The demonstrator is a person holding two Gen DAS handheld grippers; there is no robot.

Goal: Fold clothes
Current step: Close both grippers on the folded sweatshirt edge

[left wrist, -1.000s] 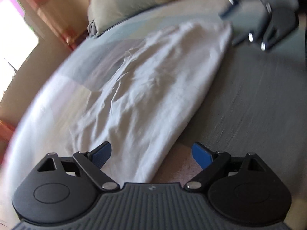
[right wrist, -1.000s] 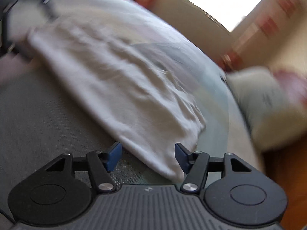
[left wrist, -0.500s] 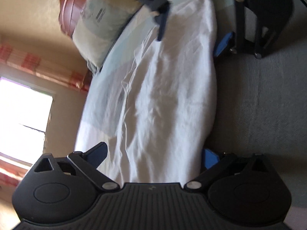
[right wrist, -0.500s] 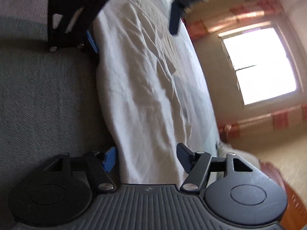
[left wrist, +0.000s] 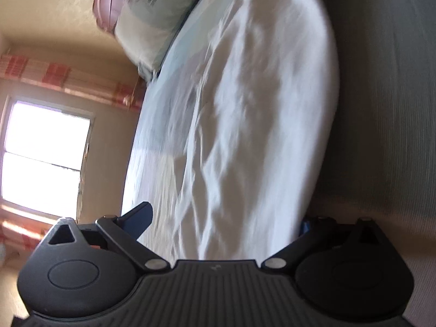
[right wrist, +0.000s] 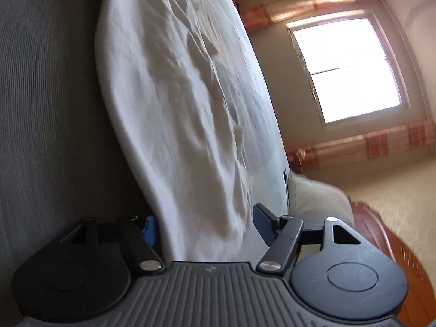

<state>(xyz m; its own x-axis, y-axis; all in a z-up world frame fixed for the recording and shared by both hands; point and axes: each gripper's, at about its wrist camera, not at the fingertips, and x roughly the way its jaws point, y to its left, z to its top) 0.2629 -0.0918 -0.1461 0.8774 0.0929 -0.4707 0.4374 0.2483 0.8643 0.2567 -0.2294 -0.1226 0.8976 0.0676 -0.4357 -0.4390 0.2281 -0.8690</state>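
A white wrinkled garment (left wrist: 259,114) lies along the bed, with a long folded edge toward the grey blanket. In the left wrist view my left gripper (left wrist: 223,223) is open and straddles the near end of the cloth, one blue pad above it and the other at its edge by the blanket. In the right wrist view the same garment (right wrist: 177,103) runs away from me. My right gripper (right wrist: 207,224) is open too, and its fingers sit on either side of the cloth's other end. Neither pair of fingers has closed on the fabric.
A grey ribbed blanket (left wrist: 381,109) covers the bed beside the garment. A pale pillow (left wrist: 158,19) rests against a wooden headboard (left wrist: 102,2). A bright window (right wrist: 348,68) with red-checked curtains lies beyond the bed.
Both grippers have rolled sideways and slid in along the garment's ends, so the cloth now lies between each pair of open fingers. The opposite gripper has left each view.
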